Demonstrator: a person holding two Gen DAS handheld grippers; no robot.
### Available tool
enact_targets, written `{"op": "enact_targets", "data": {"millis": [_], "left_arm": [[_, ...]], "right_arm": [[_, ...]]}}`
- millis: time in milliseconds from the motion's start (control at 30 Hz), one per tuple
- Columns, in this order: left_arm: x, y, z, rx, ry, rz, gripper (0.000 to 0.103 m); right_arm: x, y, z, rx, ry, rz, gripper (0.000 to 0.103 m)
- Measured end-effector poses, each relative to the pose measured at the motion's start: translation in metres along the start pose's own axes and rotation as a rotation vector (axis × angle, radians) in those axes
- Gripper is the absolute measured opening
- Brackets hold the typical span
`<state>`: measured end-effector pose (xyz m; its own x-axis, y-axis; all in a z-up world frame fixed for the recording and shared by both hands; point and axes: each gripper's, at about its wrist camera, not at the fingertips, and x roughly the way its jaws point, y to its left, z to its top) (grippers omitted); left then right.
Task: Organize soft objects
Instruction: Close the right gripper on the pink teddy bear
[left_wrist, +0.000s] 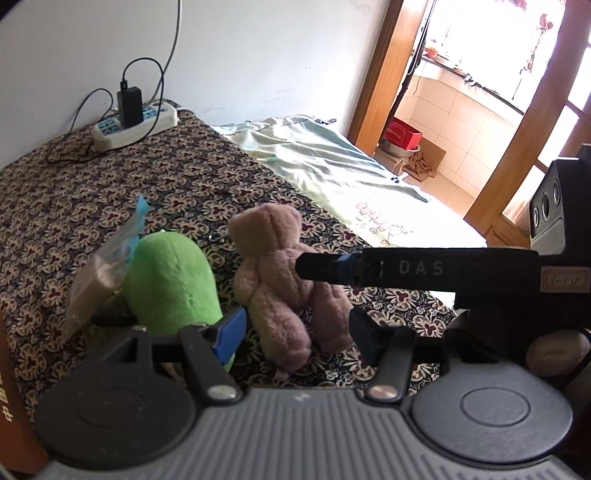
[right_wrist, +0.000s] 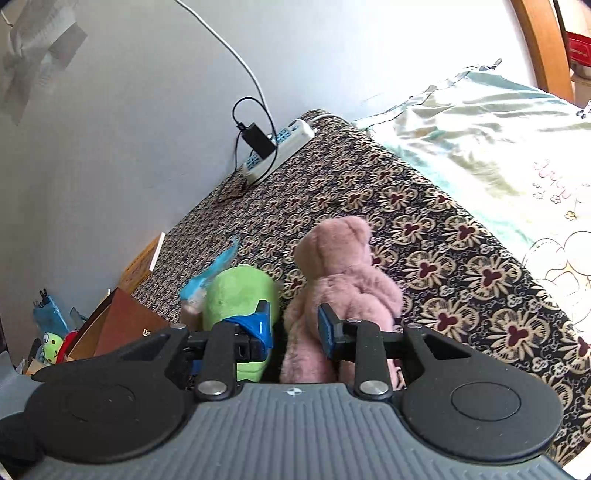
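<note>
A pink teddy bear (left_wrist: 273, 258) (right_wrist: 343, 266) stands upright on the floral bedspread (left_wrist: 110, 192), its back to both cameras. Left of it, almost touching, is a green plush toy (left_wrist: 170, 280) (right_wrist: 240, 295), with a clear plastic bag (left_wrist: 103, 273) with a blue top behind that. My left gripper (left_wrist: 297, 334) is open, its fingers either side of the bear's legs without pressing them. My right gripper (right_wrist: 295, 326) (left_wrist: 317, 266) comes in from the right at the bear's back. Its pads stand narrowly apart around the bear's lower side, with a dark gap at the left pad.
A white power strip (left_wrist: 135, 122) (right_wrist: 277, 147) with a black charger and cables lies by the wall at the back. A pale green quilt (left_wrist: 314, 158) covers the bed to the right. Books (right_wrist: 125, 325) and clutter sit at the left. A wooden doorway (left_wrist: 380, 74) opens at far right.
</note>
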<state>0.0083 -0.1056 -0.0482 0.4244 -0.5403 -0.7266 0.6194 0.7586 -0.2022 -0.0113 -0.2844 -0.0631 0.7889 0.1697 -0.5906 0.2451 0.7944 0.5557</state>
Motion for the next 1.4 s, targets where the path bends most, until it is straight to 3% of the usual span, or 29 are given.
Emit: {"op": "enact_targets", "data": {"millis": [267,533,700,900,1000,1067,1133,1400], "left_arm": [[0.045,0.004,0.01,-0.02,0.08,0.035,0.061],[0.07,0.018,0.015,-0.066,0.142,0.035,0.065],[0.079,0.017,0.021,-0.043,0.125,0.058,0.068],[0.086,0.02,0.026,-0.043,0.121,0.056,0.075],[0.09,0.018,0.026,-0.039,0.119,0.059,0.082],[0.092,0.018,0.027,-0.032,0.125,0.036,0.093],[0.093,0.014,0.026,-0.03,0.131,0.018,0.093],[0.089,0.014,0.027,-0.036,0.12,0.0,0.093]], "right_arm": [[0.013,-0.031,0.017,0.048,0.045,-0.104,0.012],[0.043,-0.036,0.032,0.025,0.113,-0.127,0.014],[0.058,-0.045,0.042,0.039,0.13,-0.084,0.018],[0.067,-0.066,0.05,0.144,0.169,-0.029,0.026],[0.069,-0.066,0.052,0.137,0.191,-0.011,0.026],[0.07,-0.068,0.052,0.157,0.213,0.012,0.026],[0.071,-0.07,0.05,0.176,0.259,0.052,0.026],[0.059,-0.066,0.043,0.146,0.257,0.064,0.027]]}}
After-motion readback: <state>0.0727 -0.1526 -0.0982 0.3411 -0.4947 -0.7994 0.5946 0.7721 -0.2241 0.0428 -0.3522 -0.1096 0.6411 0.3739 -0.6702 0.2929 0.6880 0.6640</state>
